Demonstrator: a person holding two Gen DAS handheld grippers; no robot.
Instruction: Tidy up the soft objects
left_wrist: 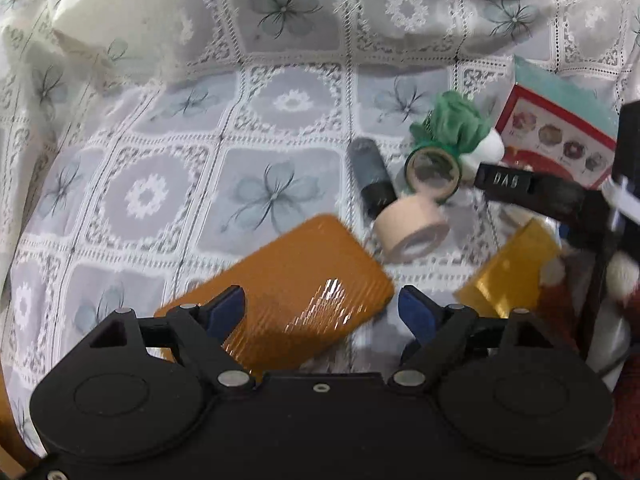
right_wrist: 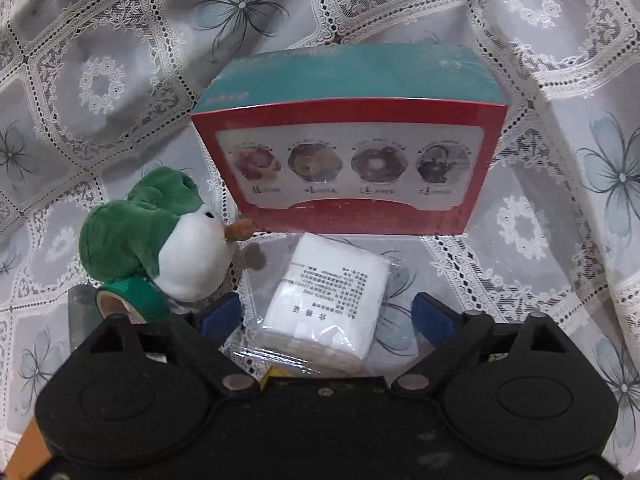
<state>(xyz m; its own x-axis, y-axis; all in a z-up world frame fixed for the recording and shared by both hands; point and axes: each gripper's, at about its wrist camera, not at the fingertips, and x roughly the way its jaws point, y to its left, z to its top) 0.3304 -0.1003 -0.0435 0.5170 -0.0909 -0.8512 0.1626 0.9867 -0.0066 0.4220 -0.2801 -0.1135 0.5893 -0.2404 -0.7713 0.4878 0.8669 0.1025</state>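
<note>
You are working over a lace tablecloth [right_wrist: 120,80] that is lying in folds, and those folds are the biggest hazard: a lowered fingertip could snag the openwork and drag everything on it. The red and teal box [right_wrist: 348,140] is standing just behind your right gripper [right_wrist: 328,316]; pushing forward could tip it. That gripper's jaws are standing wide, with the bagged white towel [right_wrist: 332,292] lying between the blue pads but, as far as I can judge, not pinched. The slick plastic bag is likely to slide or crumple away if you are closing on its loose edge rather than the folded cloth. The green and white plush bird [right_wrist: 168,240] is sitting just left of that gripper, leaning on the green tape roll [right_wrist: 136,300]; a sideways sweep could knock both over.

Your left gripper [left_wrist: 320,312] is also standing open, holding nothing, hovering over the orange ribbed case [left_wrist: 288,284], which is hard and not a soft item.

Only the left view is showing the beige tape roll [left_wrist: 412,232], the dark cylinder [left_wrist: 372,176] and a gold packet [left_wrist: 512,276]. Only the right view is showing the towel and the bird's face.
</note>
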